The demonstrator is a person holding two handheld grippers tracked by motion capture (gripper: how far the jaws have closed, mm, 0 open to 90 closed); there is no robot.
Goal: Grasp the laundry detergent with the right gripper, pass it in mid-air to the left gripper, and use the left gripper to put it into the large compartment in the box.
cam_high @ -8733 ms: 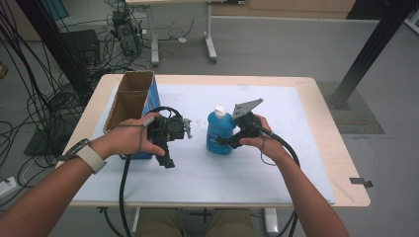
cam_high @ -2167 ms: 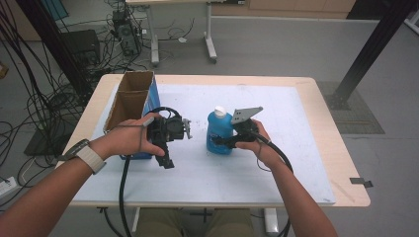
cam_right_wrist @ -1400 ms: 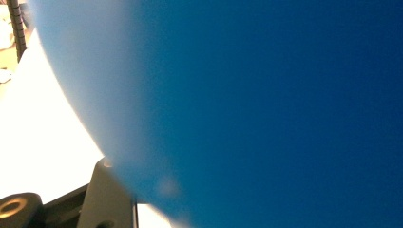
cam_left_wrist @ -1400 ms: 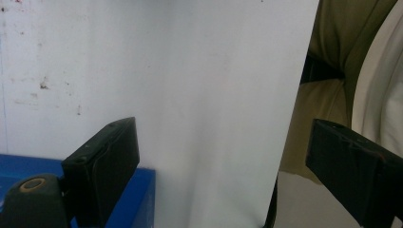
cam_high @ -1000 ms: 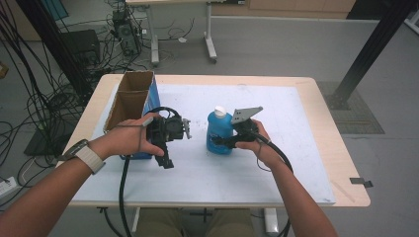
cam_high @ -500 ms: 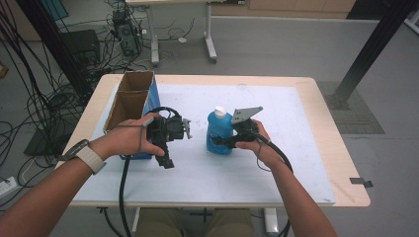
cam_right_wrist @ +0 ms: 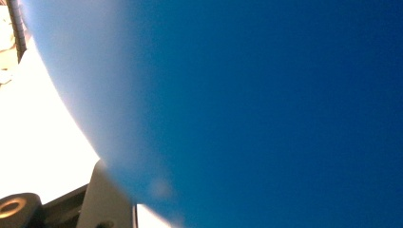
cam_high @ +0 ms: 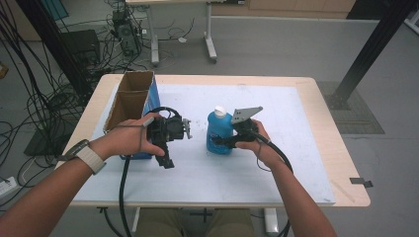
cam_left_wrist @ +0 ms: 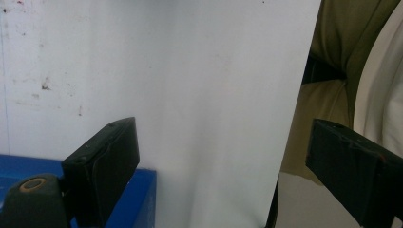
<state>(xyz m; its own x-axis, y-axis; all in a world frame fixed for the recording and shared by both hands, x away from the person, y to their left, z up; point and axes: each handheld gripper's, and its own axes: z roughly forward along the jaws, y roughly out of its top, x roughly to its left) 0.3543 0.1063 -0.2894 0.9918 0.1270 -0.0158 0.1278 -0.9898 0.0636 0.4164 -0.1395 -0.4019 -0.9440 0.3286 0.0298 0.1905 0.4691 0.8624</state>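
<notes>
Gripping blue bottle point(cam_high: 219, 132) | right gripper point(cam_high: 232, 142) | high view: white cap point(cam_high: 220, 110)

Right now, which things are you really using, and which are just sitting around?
Using:
blue bottle, clamped in the right gripper
left gripper, jaws open, waiting nearby

Sitting around:
cardboard box at the table's left
cables on the floor

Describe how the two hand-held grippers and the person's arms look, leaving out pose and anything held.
Both are black. The left hand-held gripper has blocky black jaws, a silvery metal piece at its front, and a thick black cable looping over it and trailing down. The right hand-held gripper carries a grey three-cornered plate on top and trails a black cable too. Forearms are bare; the left wrist wears a light-banded watch.
</notes>
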